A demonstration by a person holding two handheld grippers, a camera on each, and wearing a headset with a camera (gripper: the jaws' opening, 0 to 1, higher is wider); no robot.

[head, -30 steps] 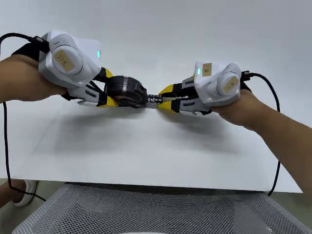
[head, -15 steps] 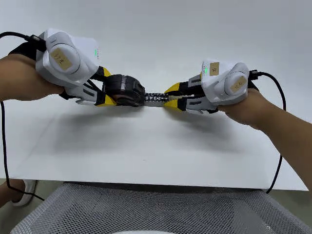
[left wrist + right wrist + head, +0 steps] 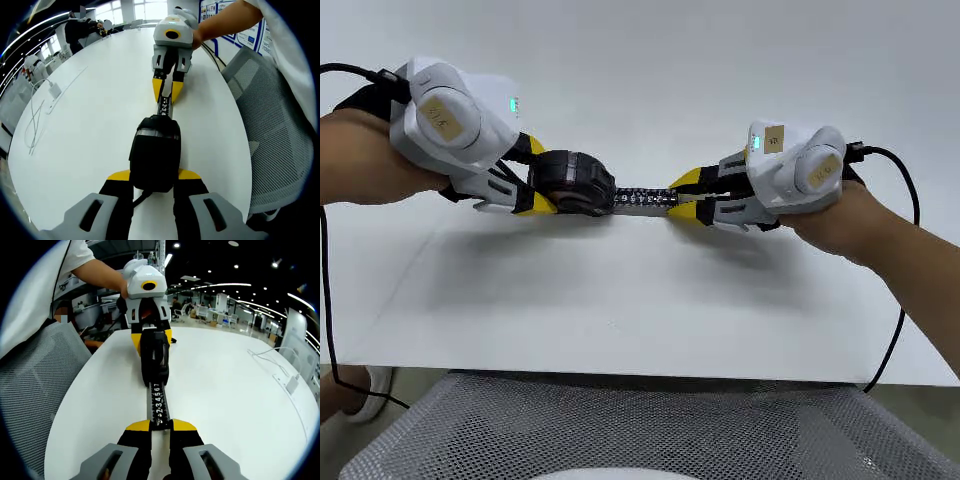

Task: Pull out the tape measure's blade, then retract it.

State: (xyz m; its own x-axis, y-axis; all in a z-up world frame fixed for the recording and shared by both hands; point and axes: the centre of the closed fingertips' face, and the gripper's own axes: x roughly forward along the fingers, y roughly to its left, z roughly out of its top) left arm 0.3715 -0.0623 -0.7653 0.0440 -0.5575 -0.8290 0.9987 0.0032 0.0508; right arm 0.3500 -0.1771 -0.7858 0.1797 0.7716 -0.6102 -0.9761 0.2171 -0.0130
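Two grippers share one tape measure (image 3: 575, 183) over the white table (image 3: 620, 300); cannot tell whether it touches the surface. Jaws of the left gripper (image 3: 542, 180) clamp the black case from both sides. Jaws of the right gripper (image 3: 682, 197) pinch the blade (image 3: 642, 197) at its tip. Short length of blade exposed, numbered face up. Long axis runs left to right in the head view, blade mouth toward the right gripper.

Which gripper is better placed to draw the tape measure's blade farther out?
Right. The right gripper is shut on the tip of the black numbered blade and free to pull away, while the left gripper clamps the black plastic tape measure case as the anchor.
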